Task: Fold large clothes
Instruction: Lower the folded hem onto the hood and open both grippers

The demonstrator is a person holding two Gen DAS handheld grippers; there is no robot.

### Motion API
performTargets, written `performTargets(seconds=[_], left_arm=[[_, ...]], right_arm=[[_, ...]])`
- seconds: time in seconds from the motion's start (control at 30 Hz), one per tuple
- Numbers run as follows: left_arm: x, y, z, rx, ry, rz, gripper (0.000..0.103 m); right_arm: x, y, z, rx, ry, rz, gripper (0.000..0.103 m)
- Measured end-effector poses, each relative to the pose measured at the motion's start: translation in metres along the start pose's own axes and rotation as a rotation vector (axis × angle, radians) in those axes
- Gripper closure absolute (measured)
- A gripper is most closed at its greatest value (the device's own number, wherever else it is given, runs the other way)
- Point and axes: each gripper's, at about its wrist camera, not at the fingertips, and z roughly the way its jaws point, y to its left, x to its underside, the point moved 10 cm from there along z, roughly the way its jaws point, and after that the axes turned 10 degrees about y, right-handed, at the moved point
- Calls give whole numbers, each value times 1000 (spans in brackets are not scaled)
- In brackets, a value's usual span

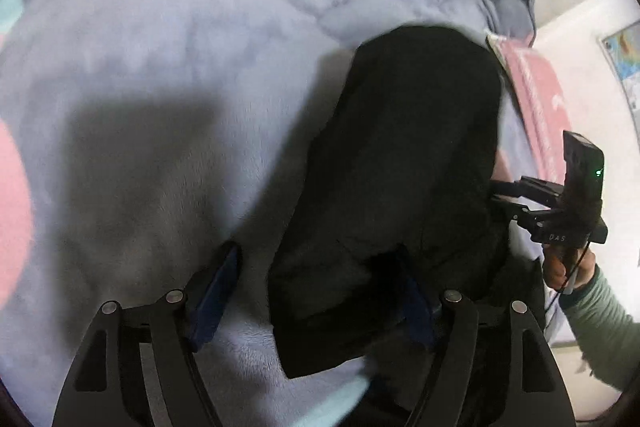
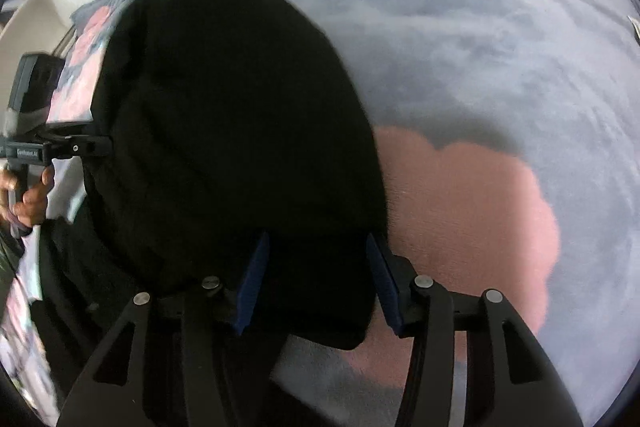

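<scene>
Left wrist: black garment (image 1: 404,167) long axis runs away from claw (image 1: 320,295).

The garment (image 1: 400,167) lies on the blanket (image 1: 160,107), between the left hand-held gripper (image 1: 320,291) and right hand-held gripper (image 2: 316,279).

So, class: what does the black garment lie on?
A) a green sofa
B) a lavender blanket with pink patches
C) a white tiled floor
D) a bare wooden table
B: in both wrist views the black garment is spread over a fuzzy lavender blanket with pink patches, and each gripper's open fingers straddle one near corner of it.
</scene>
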Motion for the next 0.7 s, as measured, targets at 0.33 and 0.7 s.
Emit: performTargets(seconds=[0.33, 0.7], left_arm=[[-69, -35, -33, 139, -35, 47, 26], [-51, -64, 3, 74, 3, 175, 86]], right_arm=[[-89, 13, -16, -102, -23, -67, 32], [-94, 62, -8, -111, -48, -177, 86]])
